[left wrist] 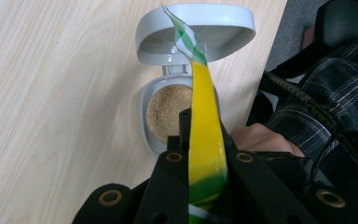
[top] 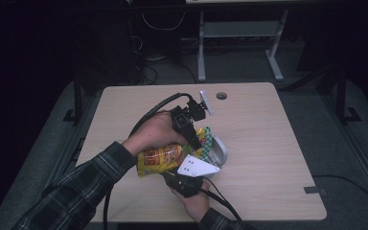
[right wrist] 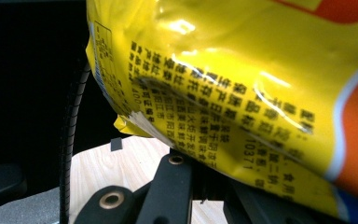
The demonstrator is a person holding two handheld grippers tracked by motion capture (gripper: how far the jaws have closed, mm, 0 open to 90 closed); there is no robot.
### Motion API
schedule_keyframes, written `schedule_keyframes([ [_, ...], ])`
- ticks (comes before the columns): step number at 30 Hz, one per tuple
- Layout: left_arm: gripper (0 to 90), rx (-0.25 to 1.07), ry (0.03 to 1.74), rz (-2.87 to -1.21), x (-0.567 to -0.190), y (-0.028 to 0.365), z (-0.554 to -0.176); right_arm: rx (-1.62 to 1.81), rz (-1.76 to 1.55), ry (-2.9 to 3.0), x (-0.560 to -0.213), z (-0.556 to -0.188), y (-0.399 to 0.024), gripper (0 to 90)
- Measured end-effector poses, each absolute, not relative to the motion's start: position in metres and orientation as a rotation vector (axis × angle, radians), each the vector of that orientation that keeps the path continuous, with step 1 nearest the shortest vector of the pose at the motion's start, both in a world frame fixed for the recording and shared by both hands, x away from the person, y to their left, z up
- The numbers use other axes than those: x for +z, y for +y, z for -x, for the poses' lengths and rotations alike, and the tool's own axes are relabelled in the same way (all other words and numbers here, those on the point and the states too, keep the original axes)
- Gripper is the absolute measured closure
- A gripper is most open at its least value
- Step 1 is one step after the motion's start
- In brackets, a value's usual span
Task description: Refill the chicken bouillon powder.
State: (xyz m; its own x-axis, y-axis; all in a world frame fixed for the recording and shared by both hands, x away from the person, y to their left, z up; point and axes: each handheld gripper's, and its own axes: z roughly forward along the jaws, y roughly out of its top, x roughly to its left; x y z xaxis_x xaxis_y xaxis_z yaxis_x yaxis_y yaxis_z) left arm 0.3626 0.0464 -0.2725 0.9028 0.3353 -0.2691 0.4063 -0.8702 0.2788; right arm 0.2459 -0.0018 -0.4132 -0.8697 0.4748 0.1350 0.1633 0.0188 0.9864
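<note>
Overhead, both grippers meet near the middle of the wooden table (top: 268, 143), over a yellow snack bag (top: 165, 159) held above a small grey box (top: 219, 152) with a hinged lid. The left gripper (top: 191, 136) comes in from the far left and is closed on the bag's green-and-yellow top edge; the right gripper (top: 184, 179), at the near side, is clamped on the bag's lower part. Seen from the left gripper view, the bag's edge (left wrist: 205, 135) runs up between the closed jaws, and beyond it the box (left wrist: 168, 114) stands open with brown grains inside. From the right gripper view, the bag (right wrist: 242, 93) sits pinched between the jaws, printed side showing.
</note>
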Motion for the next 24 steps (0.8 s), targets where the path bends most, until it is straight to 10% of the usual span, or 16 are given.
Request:
schedule_keyframes([
  [24, 89.7, -0.25, 0.59, -2.79, -0.2686, 0.0382, -0.3592, 1.987, -0.668, 2.045, -0.4116, -0.2467, -0.0031, 90.0],
])
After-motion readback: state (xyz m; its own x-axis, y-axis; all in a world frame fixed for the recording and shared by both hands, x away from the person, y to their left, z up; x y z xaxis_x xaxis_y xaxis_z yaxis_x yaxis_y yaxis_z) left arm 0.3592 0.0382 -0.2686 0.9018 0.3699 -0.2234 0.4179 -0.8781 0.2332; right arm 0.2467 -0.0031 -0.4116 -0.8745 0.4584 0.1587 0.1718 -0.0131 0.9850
